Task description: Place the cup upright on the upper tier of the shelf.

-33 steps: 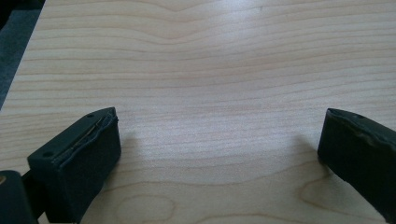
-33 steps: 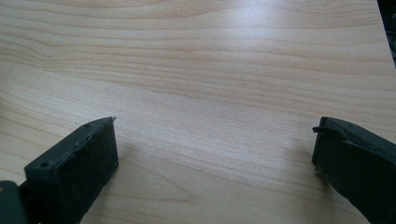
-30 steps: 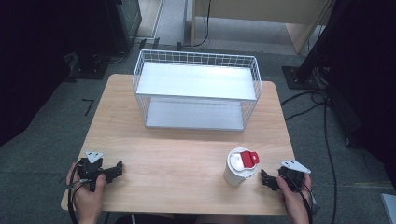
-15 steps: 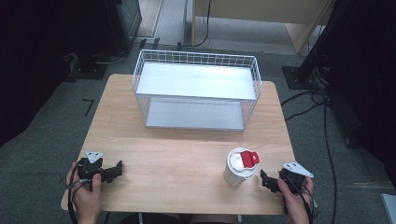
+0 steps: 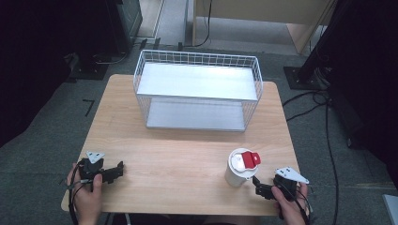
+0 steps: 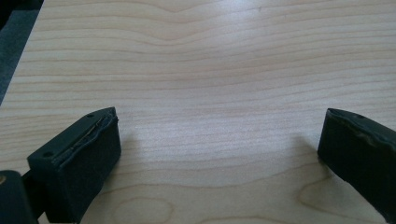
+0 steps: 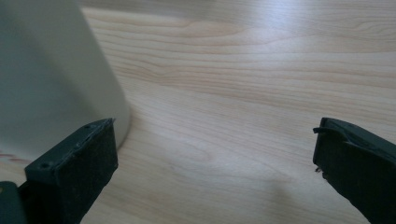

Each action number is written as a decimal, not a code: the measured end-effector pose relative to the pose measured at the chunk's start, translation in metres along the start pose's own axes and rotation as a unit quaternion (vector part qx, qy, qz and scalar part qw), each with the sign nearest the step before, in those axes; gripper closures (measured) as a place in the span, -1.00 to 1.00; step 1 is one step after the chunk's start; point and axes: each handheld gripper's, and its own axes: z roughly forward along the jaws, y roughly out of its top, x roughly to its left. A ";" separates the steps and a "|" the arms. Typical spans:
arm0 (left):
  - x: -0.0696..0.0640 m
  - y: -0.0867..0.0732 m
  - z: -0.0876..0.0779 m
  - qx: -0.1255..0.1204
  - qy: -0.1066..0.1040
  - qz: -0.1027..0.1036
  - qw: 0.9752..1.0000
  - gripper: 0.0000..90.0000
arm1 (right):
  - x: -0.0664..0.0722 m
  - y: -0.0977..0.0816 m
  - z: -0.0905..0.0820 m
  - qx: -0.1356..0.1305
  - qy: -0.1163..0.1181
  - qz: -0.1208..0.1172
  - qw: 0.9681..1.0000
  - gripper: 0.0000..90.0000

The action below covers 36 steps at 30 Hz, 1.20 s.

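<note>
The white cup (image 5: 239, 168) with its red-tabbed lid stands on the table (image 5: 187, 154), in front of the wire basket (image 5: 197, 96) and toward its right end. From above I see the lid; my right gripper view catches just the cup's plain side (image 7: 51, 79) rising past one jaw, close by but not between the two. Compared with a second ago, the cup and both my grippers sit where they were. My right gripper (image 5: 259, 186), just beside the cup, has its jaws spread wide and holds nothing. My left gripper (image 5: 117, 169), well apart from the cup, is likewise spread wide over bare wood.
</note>
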 end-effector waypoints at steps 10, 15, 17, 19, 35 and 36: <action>0.000 0.000 0.000 0.000 -0.001 0.001 1.000 -1.00 | 0.021 -0.003 -0.013 -0.024 0.025 -0.019 0.999 -0.98; 0.000 0.000 0.000 0.000 -0.002 0.002 1.000 -1.00 | 0.027 -0.004 -0.017 -0.029 0.050 -0.027 0.998 -0.90; 0.000 0.000 0.000 0.000 -0.002 0.003 1.000 -1.00 | 0.031 -0.003 -0.018 -0.032 0.057 -0.031 0.997 -0.90; 0.000 0.000 0.000 0.000 -0.002 0.003 1.000 -1.00 | 0.033 -0.002 -0.017 -0.034 0.062 -0.033 0.997 -0.90; 0.000 0.000 0.000 0.001 -0.005 0.005 1.000 -1.00 | 0.053 0.010 -0.017 -0.082 0.110 -0.012 0.990 -0.92; -0.001 0.000 0.000 0.001 -0.005 0.006 1.000 -1.00 | 0.054 0.011 -0.016 -0.082 0.111 -0.012 0.990 -0.91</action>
